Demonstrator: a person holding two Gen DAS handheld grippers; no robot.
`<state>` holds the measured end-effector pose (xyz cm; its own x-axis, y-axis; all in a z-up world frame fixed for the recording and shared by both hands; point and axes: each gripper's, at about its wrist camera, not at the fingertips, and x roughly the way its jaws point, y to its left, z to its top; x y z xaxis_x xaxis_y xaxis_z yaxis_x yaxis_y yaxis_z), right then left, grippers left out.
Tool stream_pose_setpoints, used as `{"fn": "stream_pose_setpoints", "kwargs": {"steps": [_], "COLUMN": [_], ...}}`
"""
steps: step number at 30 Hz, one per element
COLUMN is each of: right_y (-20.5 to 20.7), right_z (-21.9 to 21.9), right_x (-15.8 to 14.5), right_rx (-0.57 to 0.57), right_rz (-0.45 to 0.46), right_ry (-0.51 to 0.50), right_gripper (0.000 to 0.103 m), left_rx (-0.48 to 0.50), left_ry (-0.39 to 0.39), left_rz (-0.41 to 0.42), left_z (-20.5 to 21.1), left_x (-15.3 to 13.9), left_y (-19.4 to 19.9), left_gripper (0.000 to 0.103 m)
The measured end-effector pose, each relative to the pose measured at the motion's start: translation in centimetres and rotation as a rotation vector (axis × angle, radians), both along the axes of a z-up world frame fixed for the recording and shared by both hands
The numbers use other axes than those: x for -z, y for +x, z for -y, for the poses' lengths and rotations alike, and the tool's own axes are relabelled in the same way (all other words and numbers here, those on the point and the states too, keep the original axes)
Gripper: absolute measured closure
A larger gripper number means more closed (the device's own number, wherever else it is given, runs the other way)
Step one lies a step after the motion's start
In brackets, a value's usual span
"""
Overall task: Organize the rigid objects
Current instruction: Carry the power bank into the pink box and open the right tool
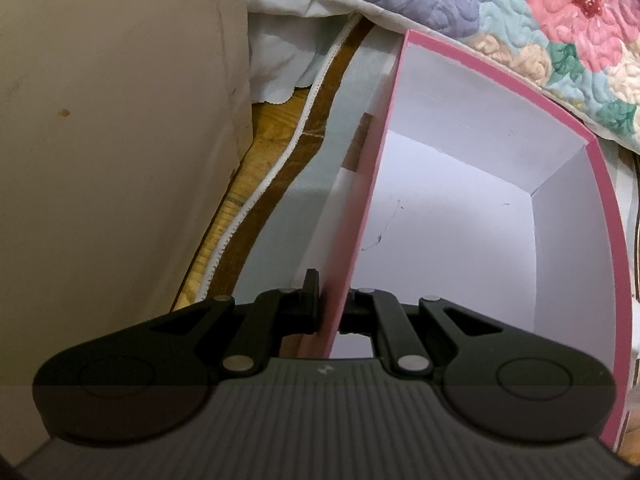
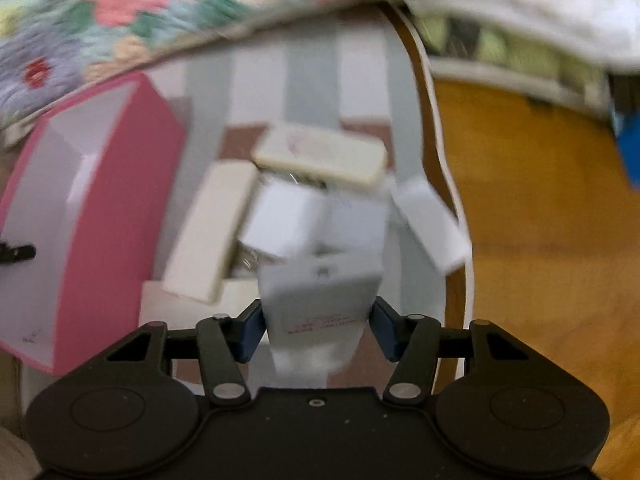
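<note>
A pink box with a white inside lies open and has nothing in it. My left gripper is shut on the box's near pink wall, one finger outside and one inside. In the right wrist view the same pink box stands at the left, with the left gripper's tip showing at its far edge. My right gripper is shut on a white rectangular block with red print, held above a heap of several white and cream blocks on a striped cloth. This view is blurred.
A floral quilt hangs over the back of the scene. The striped cloth with a white trim lies on a wooden floor. A beige wall or panel fills the left. A blue object sits at the far right.
</note>
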<state>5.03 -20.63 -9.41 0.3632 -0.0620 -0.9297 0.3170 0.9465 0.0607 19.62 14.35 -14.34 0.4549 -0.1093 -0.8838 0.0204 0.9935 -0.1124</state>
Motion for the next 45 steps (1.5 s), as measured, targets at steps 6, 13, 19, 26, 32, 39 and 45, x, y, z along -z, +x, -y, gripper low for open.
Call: {"fn": "stream_pose_setpoints", "kwargs": {"steps": [6,13,19,26,32,39,45], "right_y": [0.7,3.6,9.8,14.4,16.0,16.5,15.0], "right_z": [-3.4,-9.4,-15.5,-17.7,-20.1,-19.5,-18.2], "right_x": [-3.8,-10.0,-7.4,0.2,4.4,5.7,7.7], "right_rx": [-0.122,-0.391,-0.564,-0.482,-0.405,-0.272,-0.162], "right_rz": [0.160,0.321,0.177,-0.092,-0.187,-0.177,-0.116], "right_ry": [-0.046,0.073,0.213,0.449,0.489,0.510,0.660], "right_gripper": [0.042,0.042,0.042,0.042,0.042,0.042,0.040], "left_rx": [0.017,0.063,0.056,0.046,0.027,-0.011,-0.012], "left_ry": [0.001,0.028,0.002,-0.035,-0.060,-0.095,-0.096], "left_rz": [-0.020,-0.057,-0.060,-0.059,-0.063,-0.060,-0.059], "left_z": [0.0,0.5,0.0,-0.6,-0.8,-1.6,-1.6], "left_x": [0.0,-0.1,-0.1,-0.1,0.0,0.1,0.1], "left_y": [0.5,1.3,1.2,1.1,1.0,0.9,0.9], "left_gripper": [0.096,0.097,0.096,0.095,0.094,0.093,0.093]}}
